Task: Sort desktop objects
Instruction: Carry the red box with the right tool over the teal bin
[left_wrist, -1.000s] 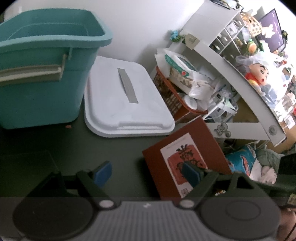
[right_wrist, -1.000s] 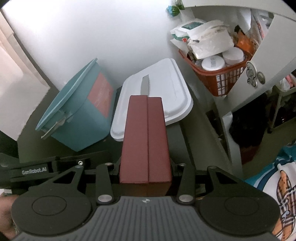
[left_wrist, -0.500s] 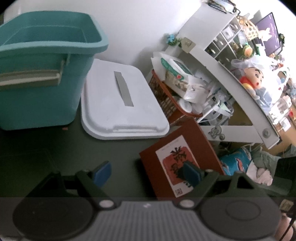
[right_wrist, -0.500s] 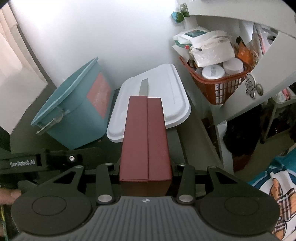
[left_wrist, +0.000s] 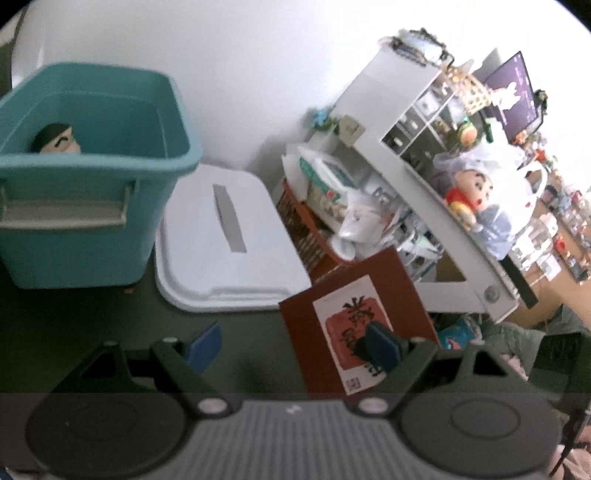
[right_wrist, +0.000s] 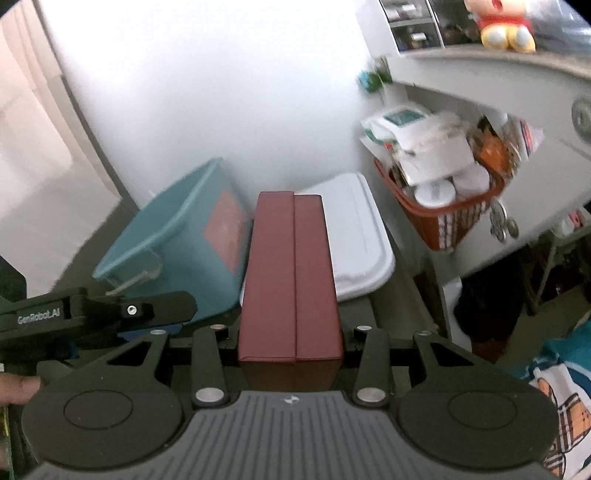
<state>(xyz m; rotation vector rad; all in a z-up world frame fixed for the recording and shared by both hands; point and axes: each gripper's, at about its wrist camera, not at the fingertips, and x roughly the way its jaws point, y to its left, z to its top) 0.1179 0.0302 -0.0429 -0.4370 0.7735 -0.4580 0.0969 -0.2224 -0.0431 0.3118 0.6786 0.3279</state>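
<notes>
Dark bench (left_wrist: 92, 314) w/ teal bin (left_wrist: 110, 206) and white lid (left_wrist: 229, 258) by the wall. My right gripper (right_wrist: 291, 332) has its jaws clenched on the maroon box (right_wrist: 291, 280), held edge-up above the bench; left gripper (left_wrist: 291, 341) jaws released, empty. Box looks stiff, light, smooth-sided: grip flat faces near mid-length

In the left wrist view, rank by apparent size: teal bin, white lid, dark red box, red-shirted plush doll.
1. teal bin
2. white lid
3. dark red box, though it sits nearest the camera, so its rank is unsure
4. plush doll
</notes>
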